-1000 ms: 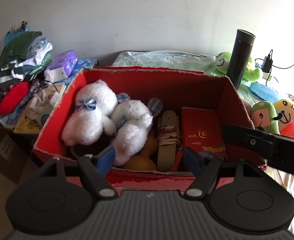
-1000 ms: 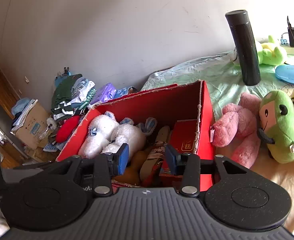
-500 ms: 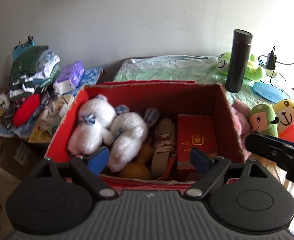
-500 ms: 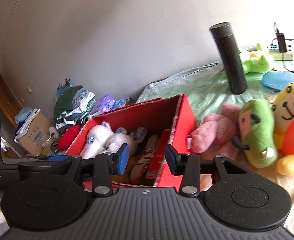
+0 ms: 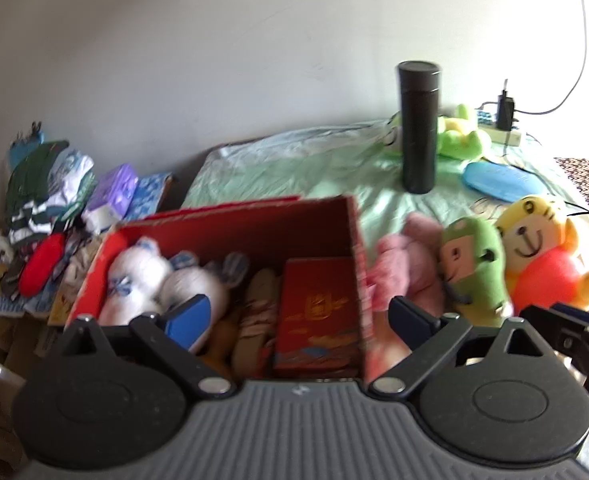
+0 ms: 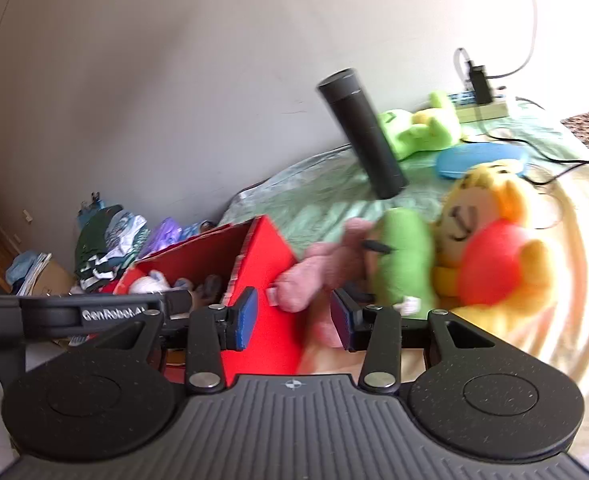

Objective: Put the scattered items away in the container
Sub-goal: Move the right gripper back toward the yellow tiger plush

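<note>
Currently the left gripper (image 5: pixel 298 316) hangs above the near edge of the red box (image 5: pixel 230 232); its jaws have just been opening, now stand wide apart, and nothing lies between the pads. Inside the box, from its left side: two white plush rabbits (image 5: pixel 162 284), a tan strapped item too blurred to name, and a flat red packet (image 5: pixel 318 312) against the right wall.

Just beside the outer right wall lies the pink plush toy (image 5: pixel 406 264), touching the box. Next comes the green plush toy (image 5: pixel 474 260), then the yellow and orange plush toy (image 5: pixel 542 256), each pressed against its neighbour on the bed sheet (image 5: pixel 278 168). These three appear to be the items not yet stowed. Further back stand a black flask (image 5: pixel 419 128), upright, a lime-green plush (image 5: pixel 460 136) and a blue case (image 5: pixel 502 176).

The right gripper (image 6: pixel 294 316) is half open and empty. Its pads frame the corner of the box and the lower end of the pink toy without pressing on either.

Handling, as a judgement:
- All three toys look soft, light and compressible; breakage is unlikely.
- Fabric should give good friction against the pads.
- Grip the pink toy across the thick body, not a limb, which would let the rest dangle and snag the box rim.
- The flask is probably rigid, smooth and heavier; take it around mid-body, squarely.
</note>
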The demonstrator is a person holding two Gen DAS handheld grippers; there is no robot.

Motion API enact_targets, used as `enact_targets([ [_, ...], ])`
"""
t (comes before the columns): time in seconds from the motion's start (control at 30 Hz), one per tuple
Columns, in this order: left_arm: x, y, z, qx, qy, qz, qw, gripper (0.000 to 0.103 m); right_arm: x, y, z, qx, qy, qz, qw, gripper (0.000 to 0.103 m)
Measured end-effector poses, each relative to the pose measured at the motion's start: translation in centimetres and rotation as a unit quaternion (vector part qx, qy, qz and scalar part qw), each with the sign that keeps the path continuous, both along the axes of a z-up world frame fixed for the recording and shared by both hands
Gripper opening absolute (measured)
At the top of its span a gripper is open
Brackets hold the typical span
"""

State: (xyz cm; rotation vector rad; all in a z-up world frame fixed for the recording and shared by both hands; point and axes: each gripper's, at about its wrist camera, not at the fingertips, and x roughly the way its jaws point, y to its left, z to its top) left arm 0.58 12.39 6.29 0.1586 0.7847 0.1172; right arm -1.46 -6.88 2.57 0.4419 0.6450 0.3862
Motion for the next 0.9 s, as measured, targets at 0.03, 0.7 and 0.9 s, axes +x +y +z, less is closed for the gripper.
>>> enact_targets([
  [0.03, 0.1, -0.7, 0.0, 0.001, -0.001, -0.004, 1.0, 0.097, -0.1, -0.7, -0.1, 0.0, 0.002, -0.005, 1.0, 0.044],
  [0.7, 2.1, -11.0, -2.3, -0.002, 0.046, -0.071, 0.9964, 0.098, -0.5, -10.1, -2.3, 0.006, 0.047, -0.072, 0.996, 0.045],
  [0.9, 3.0, -12.7, -3.3, -0.002, 0.06, -0.082, 0.9948, 0.098, 0.3, -11.8, -3.0, 0.008, 0.059, -0.083, 0.995, 0.045],
])
